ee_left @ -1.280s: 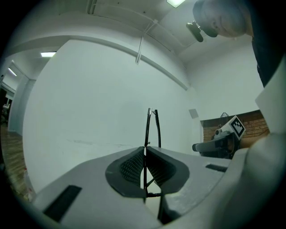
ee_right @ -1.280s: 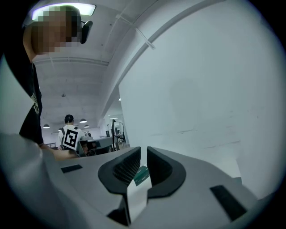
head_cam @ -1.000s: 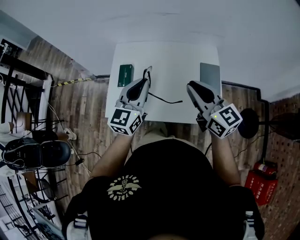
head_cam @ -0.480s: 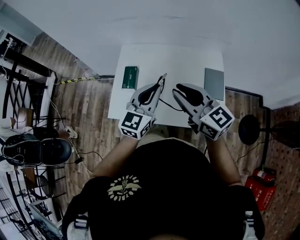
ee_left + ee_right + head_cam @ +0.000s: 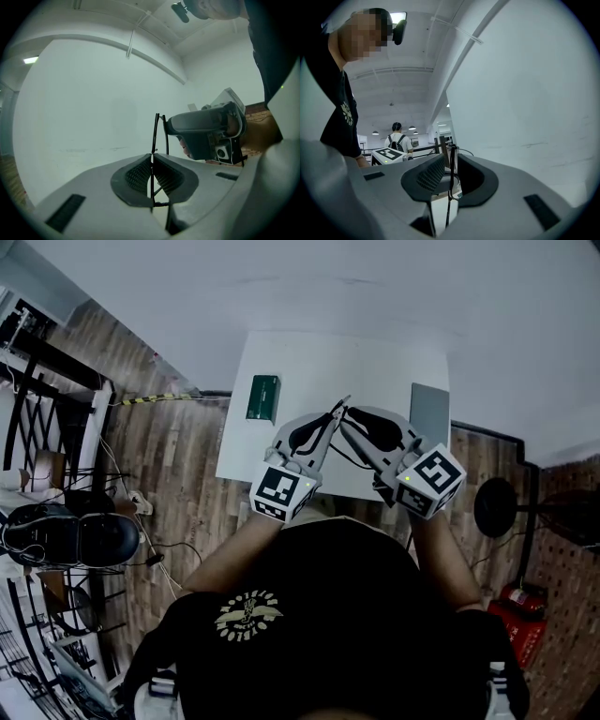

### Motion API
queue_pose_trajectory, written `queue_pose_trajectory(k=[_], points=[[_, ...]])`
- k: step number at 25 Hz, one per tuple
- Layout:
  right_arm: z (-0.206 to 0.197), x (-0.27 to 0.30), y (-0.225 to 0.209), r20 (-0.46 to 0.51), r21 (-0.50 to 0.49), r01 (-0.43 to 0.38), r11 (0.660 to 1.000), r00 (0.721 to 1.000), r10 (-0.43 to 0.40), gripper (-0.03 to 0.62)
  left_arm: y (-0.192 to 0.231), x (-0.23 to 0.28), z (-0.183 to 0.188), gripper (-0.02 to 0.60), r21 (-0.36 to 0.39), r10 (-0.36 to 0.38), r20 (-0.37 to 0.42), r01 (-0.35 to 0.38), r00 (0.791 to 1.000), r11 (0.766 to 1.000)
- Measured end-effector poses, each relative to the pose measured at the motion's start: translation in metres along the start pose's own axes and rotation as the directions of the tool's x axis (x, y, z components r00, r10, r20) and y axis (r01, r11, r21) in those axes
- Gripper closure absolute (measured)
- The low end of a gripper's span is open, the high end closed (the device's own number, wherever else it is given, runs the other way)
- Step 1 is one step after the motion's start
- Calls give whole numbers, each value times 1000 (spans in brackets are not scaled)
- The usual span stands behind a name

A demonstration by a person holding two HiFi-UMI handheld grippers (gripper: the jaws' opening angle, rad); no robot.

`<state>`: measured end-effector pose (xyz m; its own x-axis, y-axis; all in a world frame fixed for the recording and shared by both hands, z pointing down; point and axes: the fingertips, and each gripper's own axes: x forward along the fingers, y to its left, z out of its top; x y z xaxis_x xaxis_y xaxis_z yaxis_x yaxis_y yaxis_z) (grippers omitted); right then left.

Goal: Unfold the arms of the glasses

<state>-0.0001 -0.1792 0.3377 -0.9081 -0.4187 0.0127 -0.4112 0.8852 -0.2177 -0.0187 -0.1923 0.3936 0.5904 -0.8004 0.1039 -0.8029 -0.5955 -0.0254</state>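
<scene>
**Glasses aloft, one arm ready to swing**

Glasses (image 5: 154, 133) hang in the air over the near edge of the table (image 5: 337, 362). They are pinched in the left gripper (image 5: 151, 161), whose jaws press together on the thin black wire. The right gripper (image 5: 450, 160) has just been opening its jaws. They stand apart with a glasses arm between them, not squeezed. The step likely goes best by closing gently near the arm's free end, then sweeping it outward about the hinge, with the left hand holding the frame steady. Both hands point about level, angled inward so that their tips meet.
</scene>
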Motion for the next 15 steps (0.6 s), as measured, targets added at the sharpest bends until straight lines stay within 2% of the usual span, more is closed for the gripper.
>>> queue_pose_trajectory(k=[5, 7, 15], points=[[-4, 5, -3, -24, -16, 10, 1000, 1000, -11, 518, -3, 2, 2, 561, 29, -3, -5, 3, 1000, 1000], [-6, 5, -5, -31, -25, 22, 999, 999, -23, 575, -3, 2, 2, 561, 46, -3, -10, 3, 1000, 999], [-11, 4, -10, -30, -24, 31, 999, 999, -32, 577, 3, 5, -2, 561, 117, -2, -28, 6, 1000, 993]])
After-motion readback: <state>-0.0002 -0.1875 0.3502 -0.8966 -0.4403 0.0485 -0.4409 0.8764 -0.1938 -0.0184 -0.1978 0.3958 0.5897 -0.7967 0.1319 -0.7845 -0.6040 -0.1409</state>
